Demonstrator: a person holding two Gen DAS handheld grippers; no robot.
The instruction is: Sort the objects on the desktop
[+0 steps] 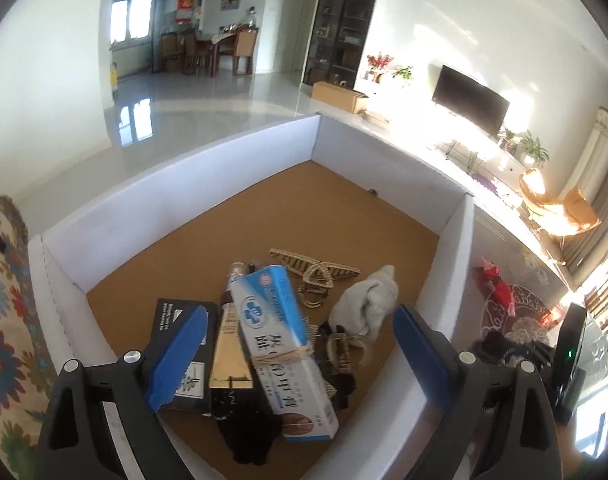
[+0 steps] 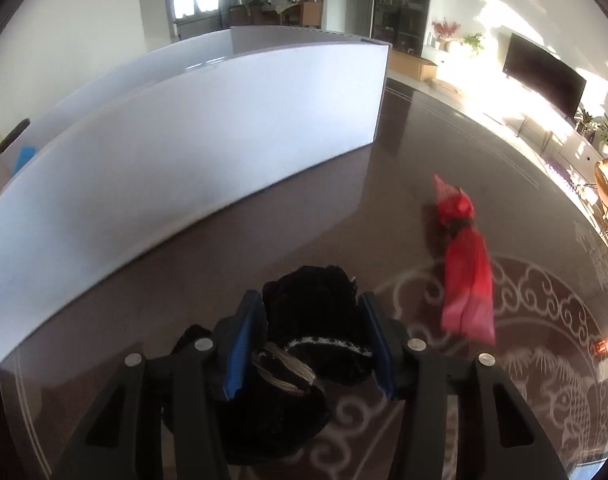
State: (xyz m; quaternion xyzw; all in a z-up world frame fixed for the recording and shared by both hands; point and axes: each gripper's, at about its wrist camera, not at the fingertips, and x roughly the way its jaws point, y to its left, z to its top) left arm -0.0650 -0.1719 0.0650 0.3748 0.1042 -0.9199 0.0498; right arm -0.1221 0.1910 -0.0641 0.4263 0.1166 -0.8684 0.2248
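My left gripper [image 1: 299,360] hangs open over a white box [image 1: 239,152] with a brown floor, nothing between its blue pads [image 1: 179,356]. Inside lie a blue-and-white carton [image 1: 279,340] bound with string, a gold tube [image 1: 227,344], a small black box [image 1: 175,316], a striped hair claw [image 1: 316,272], a white rolled sock [image 1: 368,300] and black fabric [image 1: 251,436]. In the right wrist view my right gripper [image 2: 310,340] is shut on a black rolled fabric bundle [image 2: 312,308] tied with string, low over the glass table [image 2: 424,168]. A red plastic bag [image 2: 466,276] lies to its right.
The white box's outer wall [image 2: 183,140] stands close on the left of the right gripper. The red bag [image 1: 498,284] also shows outside the box in the left wrist view. A patterned cloth [image 1: 3,320] lies left of the box. A TV [image 2: 544,68] stands far behind.
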